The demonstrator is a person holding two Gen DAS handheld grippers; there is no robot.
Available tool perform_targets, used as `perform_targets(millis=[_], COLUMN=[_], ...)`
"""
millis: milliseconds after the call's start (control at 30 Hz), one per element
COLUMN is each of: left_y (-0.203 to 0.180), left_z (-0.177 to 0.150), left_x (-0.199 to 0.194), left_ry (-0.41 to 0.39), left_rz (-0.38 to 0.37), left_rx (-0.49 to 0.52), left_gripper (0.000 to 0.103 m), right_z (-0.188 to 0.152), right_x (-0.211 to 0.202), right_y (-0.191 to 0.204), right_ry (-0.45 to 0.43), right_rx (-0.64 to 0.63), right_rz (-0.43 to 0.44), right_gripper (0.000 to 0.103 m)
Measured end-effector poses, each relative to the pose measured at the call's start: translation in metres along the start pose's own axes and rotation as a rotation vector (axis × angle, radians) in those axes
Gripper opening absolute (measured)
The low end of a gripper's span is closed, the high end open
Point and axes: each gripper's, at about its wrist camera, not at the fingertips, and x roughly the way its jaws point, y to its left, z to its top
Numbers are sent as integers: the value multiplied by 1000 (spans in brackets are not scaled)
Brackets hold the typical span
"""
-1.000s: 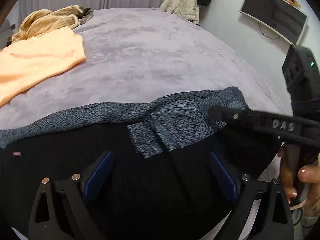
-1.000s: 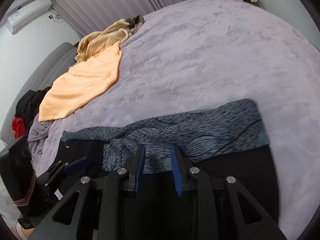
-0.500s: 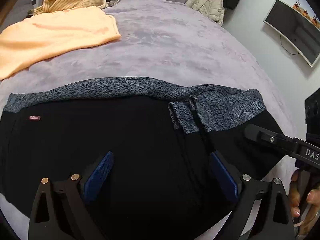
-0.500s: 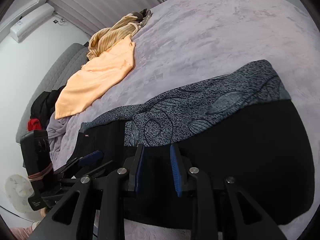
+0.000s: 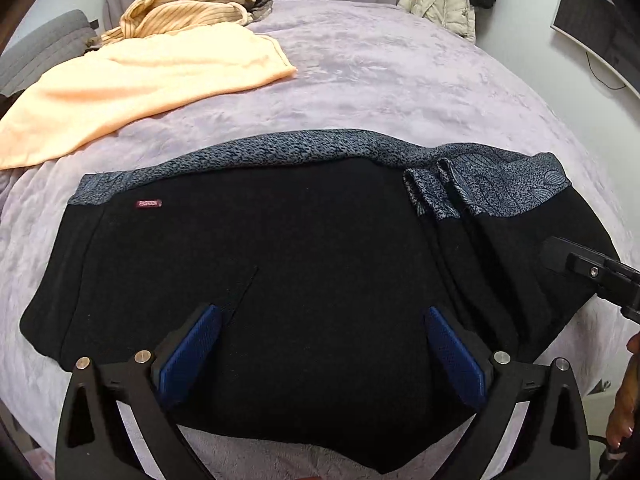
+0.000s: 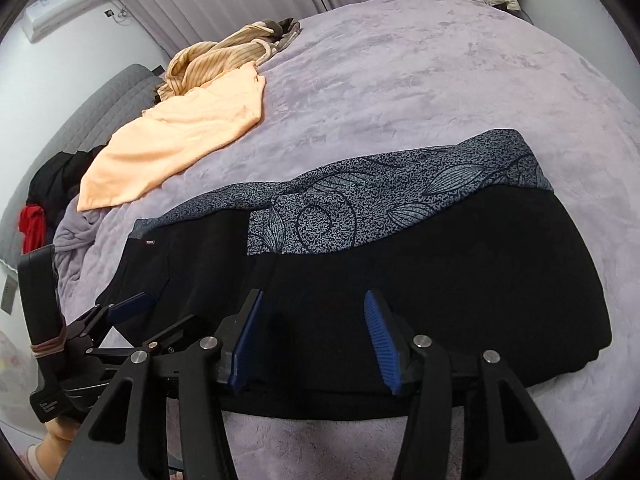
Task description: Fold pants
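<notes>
Lilac bed [image 5: 400, 80] holds flat black, grey-trimmed pants [image 5: 280, 260].

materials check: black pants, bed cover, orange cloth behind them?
Black pants: matte knit, probably a stretch jersey; the patterned grey waistband looks like printed fabric. Bed cover: plush lilac fleece or velvet, going by its brushed, mottled nap. Orange cloth: soft, slightly fuzzy fabric; exact fibre unclear.

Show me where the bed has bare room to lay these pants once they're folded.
Bare bedspread lies beyond the pants, bordered by the peach cloth on the left and the beige jacket at the far corner. It's crowded far left, where the striped garment piles.
</notes>
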Motion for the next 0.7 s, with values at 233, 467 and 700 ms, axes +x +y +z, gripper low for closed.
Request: perform_targets(millis=[233,467,700], left_y=[6,3,21], left_z=[-5,-18,-27], left_x=[4,7,-14], left_ry=[5,-12,-22], left_rz=[-12,-2,-98], left_rx=[0,88,53], left_gripper=[102,103,102], right_z=[-4,-32,-37], right_x=[-2,21,13], right_y=[24,50,49], right_ry=[-8,12,7], right_rx=[-58,-163,-145], right_rz=[-47,-182,-152], right_gripper=[68,78,79])
